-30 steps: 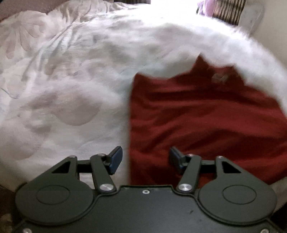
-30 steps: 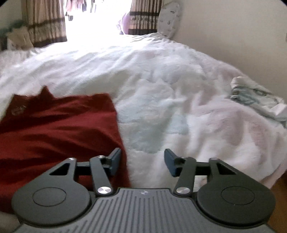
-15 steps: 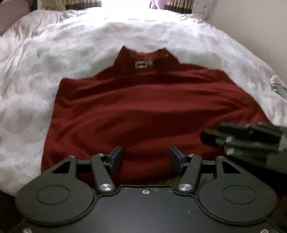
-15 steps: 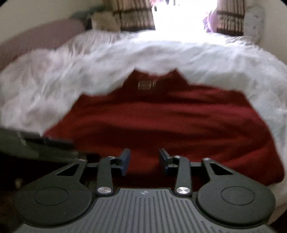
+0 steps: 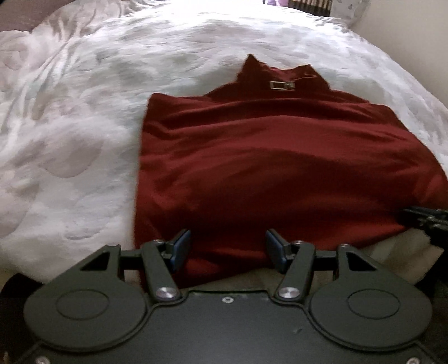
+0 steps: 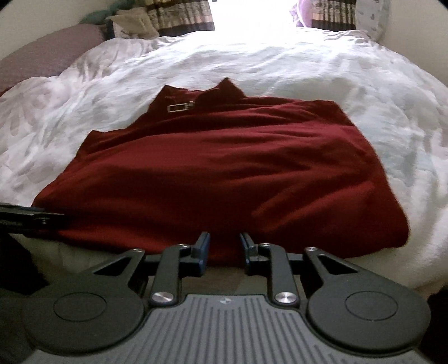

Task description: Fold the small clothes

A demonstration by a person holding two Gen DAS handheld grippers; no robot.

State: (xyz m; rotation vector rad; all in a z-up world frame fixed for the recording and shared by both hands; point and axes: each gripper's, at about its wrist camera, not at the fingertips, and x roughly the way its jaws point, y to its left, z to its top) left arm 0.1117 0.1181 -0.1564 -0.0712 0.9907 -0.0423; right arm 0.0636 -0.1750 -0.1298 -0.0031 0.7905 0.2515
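Red top [image 5: 268, 156] on white duvet [image 5: 70, 134], curtains [image 6: 182, 14] only in right view

Your left gripper [image 5: 226, 246] stands with its jaws wide apart at the near hem of the dark red garment [image 5: 280, 162], which lies flat on the white bedspread [image 5: 70, 140], collar at 12 o'clock, your right gripper [image 5: 425, 221] showing at 3 o'clock.
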